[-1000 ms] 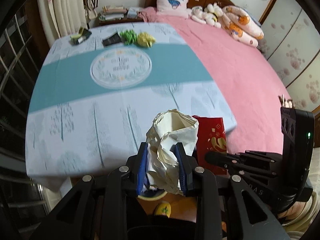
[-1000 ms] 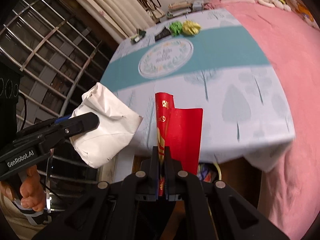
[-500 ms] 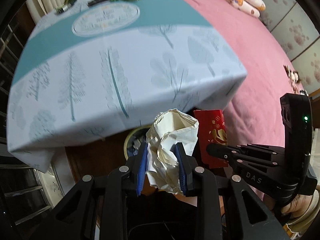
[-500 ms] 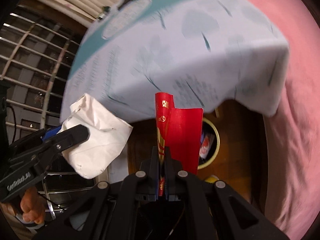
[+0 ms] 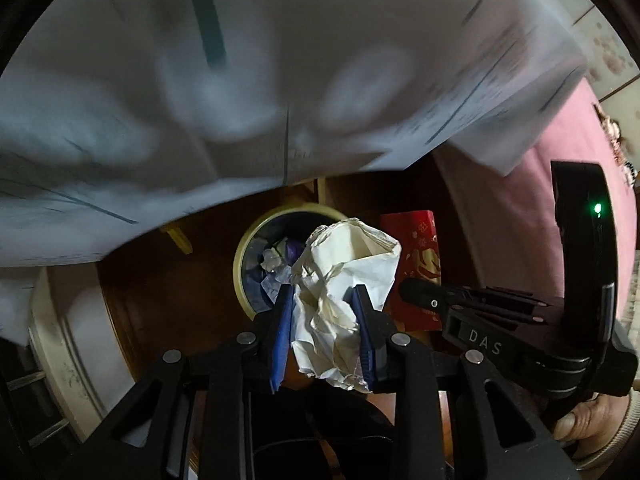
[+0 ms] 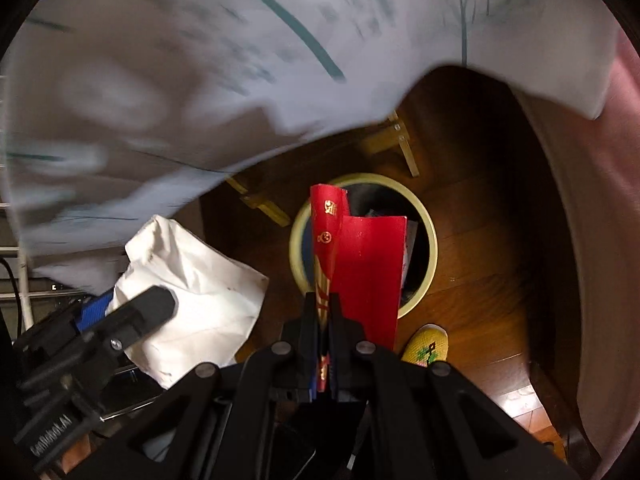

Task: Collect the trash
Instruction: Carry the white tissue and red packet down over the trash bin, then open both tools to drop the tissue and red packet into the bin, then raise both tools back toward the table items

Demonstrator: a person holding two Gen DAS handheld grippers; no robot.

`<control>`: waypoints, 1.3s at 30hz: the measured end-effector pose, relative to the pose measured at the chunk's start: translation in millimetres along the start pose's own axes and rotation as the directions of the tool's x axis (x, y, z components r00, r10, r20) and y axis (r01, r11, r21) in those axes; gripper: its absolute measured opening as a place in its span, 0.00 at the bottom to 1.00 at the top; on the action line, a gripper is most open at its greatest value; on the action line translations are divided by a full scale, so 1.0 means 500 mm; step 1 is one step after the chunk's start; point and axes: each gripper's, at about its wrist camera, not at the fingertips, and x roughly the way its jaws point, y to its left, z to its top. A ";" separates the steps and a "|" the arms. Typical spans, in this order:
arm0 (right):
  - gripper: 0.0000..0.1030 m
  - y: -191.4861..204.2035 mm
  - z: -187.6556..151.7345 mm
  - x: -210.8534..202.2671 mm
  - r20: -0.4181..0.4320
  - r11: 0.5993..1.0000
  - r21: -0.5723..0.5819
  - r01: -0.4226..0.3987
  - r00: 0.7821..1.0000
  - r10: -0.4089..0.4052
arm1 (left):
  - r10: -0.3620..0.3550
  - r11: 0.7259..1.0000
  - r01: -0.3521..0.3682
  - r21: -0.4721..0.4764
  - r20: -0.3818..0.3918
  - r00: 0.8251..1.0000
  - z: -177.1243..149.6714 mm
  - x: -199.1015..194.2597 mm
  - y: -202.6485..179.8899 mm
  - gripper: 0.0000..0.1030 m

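On the side of the right gripper (image 5: pixel 416 292) I can read the letters "DAS", and on the body of the left gripper (image 6: pixel 132 312) a word that begins "GenRobot", the end too small to tell. The red packet (image 6: pixel 368 264) carries gold signs, which I cannot read.

Both grippers point steeply down, over a round bin (image 6: pixel 432 248) with a pale yellow rim that stands on the dark wooden floor (image 6: pixel 480 248), under the edge of a light blue tablecloth (image 5: pixel 280 80).

The left gripper has the crumpled white paper bag (image 5: pixel 344 276) between its blue pads (image 5: pixel 280 328); the jaws are starting to open, but the paper still sits pressed between them. The right gripper's jaws are nearly closed and pinch the lower edge of the red packet, which stands upright above the bin mouth. In the bin lies other crumpled trash (image 5: pixel 276 260).
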 end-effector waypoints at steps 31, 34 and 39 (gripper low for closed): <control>0.49 0.028 0.043 0.123 -0.026 0.999 -0.048 -0.006 1.000 0.004 | 0.117 0.982 -0.107 -0.156 0.053 0.992 -0.030 0.017 0.081 0.70; 0.49 0.048 0.042 0.092 -0.008 0.997 -0.071 -0.006 1.000 0.006 | 0.127 0.978 -0.114 -0.174 0.065 0.990 -0.026 -0.017 0.085 0.71; 0.49 0.066 0.038 0.015 0.023 0.997 -0.078 0.001 1.000 0.001 | 0.146 0.970 -0.122 -0.209 0.101 0.984 -0.020 -0.102 0.088 0.75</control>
